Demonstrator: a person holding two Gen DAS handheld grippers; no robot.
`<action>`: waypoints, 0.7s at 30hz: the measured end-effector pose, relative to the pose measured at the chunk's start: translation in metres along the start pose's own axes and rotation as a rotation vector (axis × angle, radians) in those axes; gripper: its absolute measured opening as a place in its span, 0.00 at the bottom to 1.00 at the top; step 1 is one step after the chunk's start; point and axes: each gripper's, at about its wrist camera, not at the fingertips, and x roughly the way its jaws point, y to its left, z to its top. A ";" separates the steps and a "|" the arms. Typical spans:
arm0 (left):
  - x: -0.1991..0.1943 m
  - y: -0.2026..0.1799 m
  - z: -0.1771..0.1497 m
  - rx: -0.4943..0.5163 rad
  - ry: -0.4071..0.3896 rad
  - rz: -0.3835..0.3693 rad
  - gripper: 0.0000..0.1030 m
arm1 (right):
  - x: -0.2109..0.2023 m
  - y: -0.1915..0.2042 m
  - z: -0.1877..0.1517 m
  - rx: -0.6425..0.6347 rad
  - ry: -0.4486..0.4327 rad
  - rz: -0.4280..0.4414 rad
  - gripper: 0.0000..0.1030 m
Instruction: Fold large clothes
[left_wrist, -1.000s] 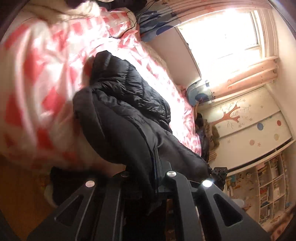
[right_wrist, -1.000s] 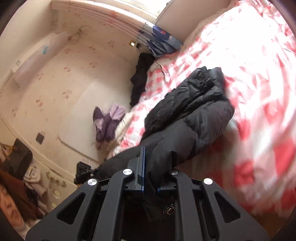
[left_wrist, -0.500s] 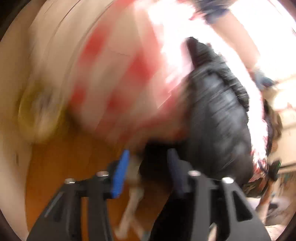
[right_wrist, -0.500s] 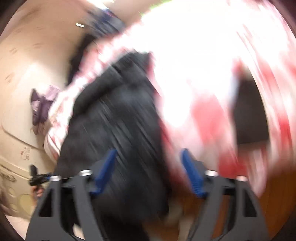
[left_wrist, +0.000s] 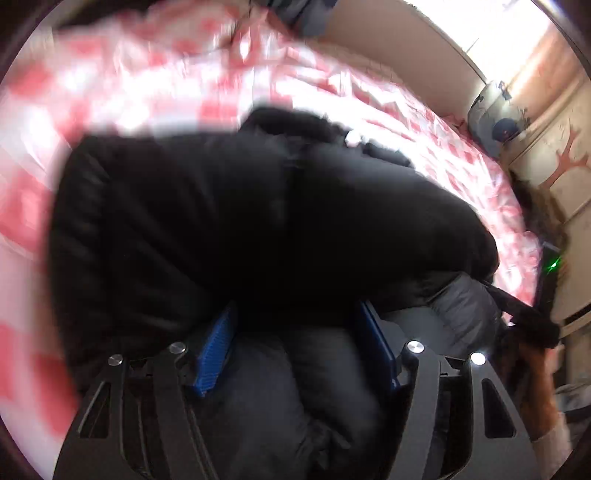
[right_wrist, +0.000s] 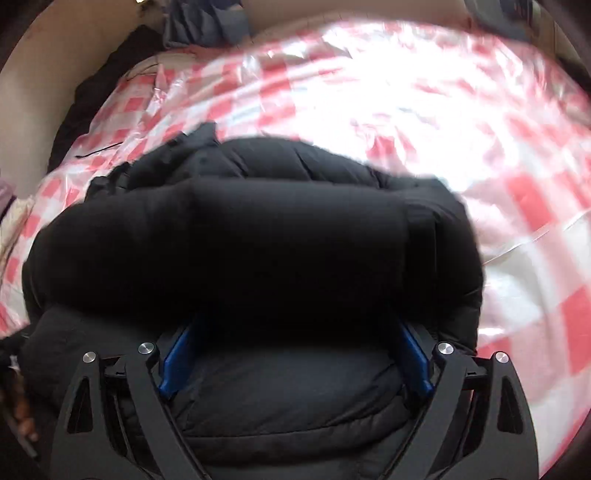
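**Both tongs let go; folded jacket lies bundled on the bed**

A second ago each pair of tongs was pinched shut on black cloth; now both stand spread wide and hold nothing, and the jacket has dropped into a thick bundle. Nearest the left tongs, blue ribbed pads flank a grey quilted panel of the jacket, with a puffy black roll lying just beyond it. The right tongs frame the same garment, whose padded top layer lies doubled over a flatter lower one. The shell looks smooth, soft and springy, stitched in fat channels. Beyond the jacket spreads the bed, under a glossy, crinkled red-and-white checked cover. The fold seems mostly made; the next move probably calls for pressing the bulge flat or squaring the edges, since such filling tends to spring open.
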 end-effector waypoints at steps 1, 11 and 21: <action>0.002 0.005 0.003 -0.028 0.011 -0.008 0.62 | -0.004 -0.002 0.002 0.000 0.010 0.006 0.83; -0.177 0.058 -0.123 0.055 -0.018 -0.135 0.89 | -0.173 -0.112 -0.148 0.069 0.084 0.426 0.93; -0.193 0.176 -0.284 -0.299 0.139 -0.405 0.93 | -0.181 -0.193 -0.317 0.345 0.318 0.792 0.93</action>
